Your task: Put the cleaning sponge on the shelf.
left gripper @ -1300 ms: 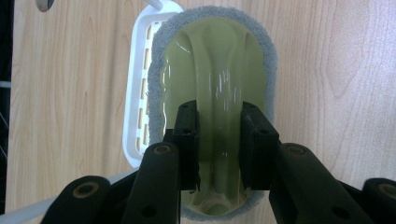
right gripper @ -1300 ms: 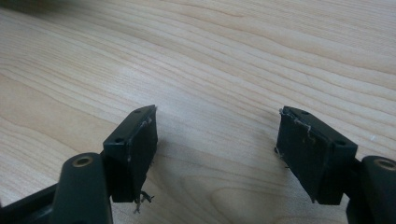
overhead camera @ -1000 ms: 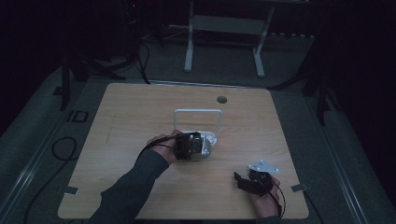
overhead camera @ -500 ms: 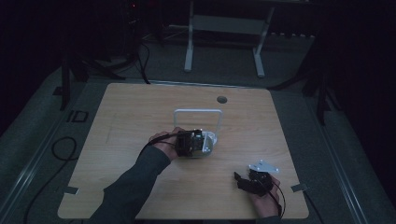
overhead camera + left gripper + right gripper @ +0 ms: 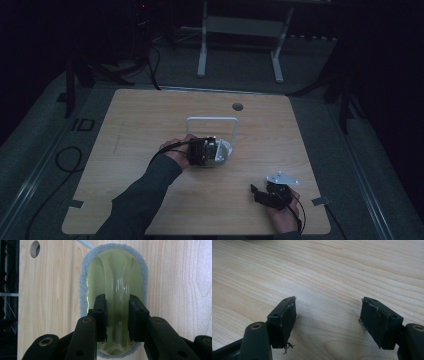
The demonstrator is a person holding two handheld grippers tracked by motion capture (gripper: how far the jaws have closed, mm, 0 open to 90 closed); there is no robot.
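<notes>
Left gripper (image 5: 117, 317) clamping the scrubber's (image 5: 113, 277) glossy green ridge handle

Right gripper (image 5: 328, 322) idling agape at five o'clock; handle is probably stiff and slippery, pad soft.

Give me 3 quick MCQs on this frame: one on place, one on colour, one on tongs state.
1. Where is the scrubber?
A. on the floor
B. on the wooden table
C. held in the air by both tongs

2. Colour of its handle?
A. pale green
B. red
C. black

3. The right tongs are:
A. shut on a cable
B. shut on the scrubber
C. open

Key: 1 B, its grey pad lies on the wood; 2 A, the glossy ridge is pale green; 3 C, bare table shows between its jaws, while the left tongs grip the handle.
</notes>
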